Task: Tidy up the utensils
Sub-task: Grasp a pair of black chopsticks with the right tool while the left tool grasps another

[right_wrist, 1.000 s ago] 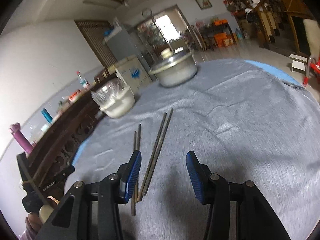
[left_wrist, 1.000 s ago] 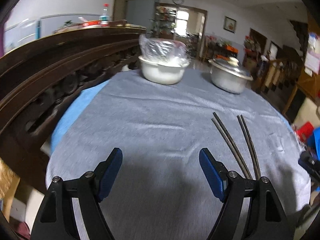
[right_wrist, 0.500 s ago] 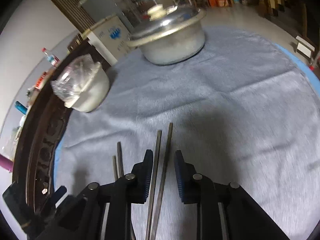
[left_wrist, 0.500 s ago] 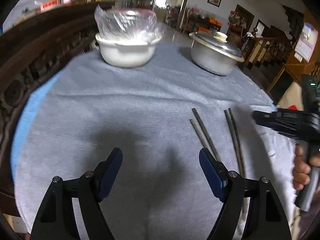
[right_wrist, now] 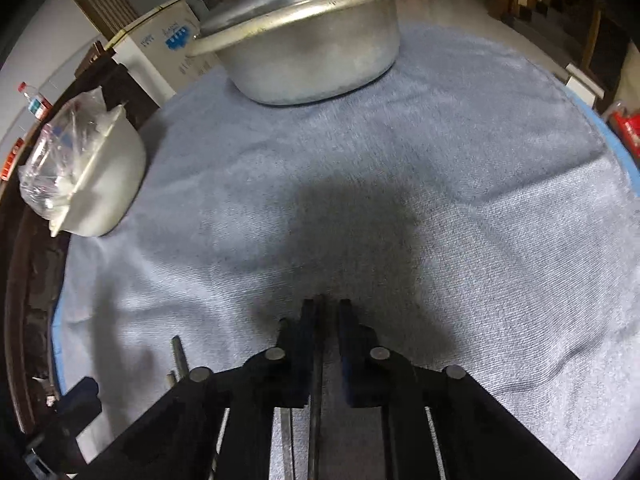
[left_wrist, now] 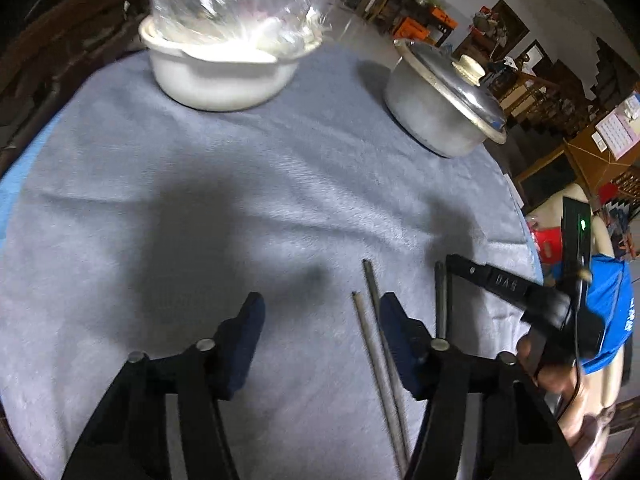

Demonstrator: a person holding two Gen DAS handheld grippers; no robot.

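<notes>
Two pairs of dark metal chopsticks lie on the grey cloth. In the left wrist view the left pair (left_wrist: 378, 344) runs just inside my right blue finger, and one stick of the right pair (left_wrist: 441, 300) lies beside my right gripper's black finger (left_wrist: 492, 280). My left gripper (left_wrist: 320, 320) is open and low over the cloth. In the right wrist view my right gripper (right_wrist: 325, 312) has its jaws nearly closed around one chopstick (right_wrist: 317, 384); its partner (right_wrist: 285, 420) lies just outside the left finger. The other pair (right_wrist: 179, 358) lies further left.
A white bowl (left_wrist: 220, 76) covered with plastic film stands at the back left. A lidded metal pot (left_wrist: 436, 112) stands at the back right, also close ahead in the right wrist view (right_wrist: 312, 36). A dark carved wooden bench (right_wrist: 24, 280) borders the table's left side.
Both grippers have moved forward and down toward the cloth. My right gripper has narrowed from open to nearly closed around one chopstick of the right pair.
</notes>
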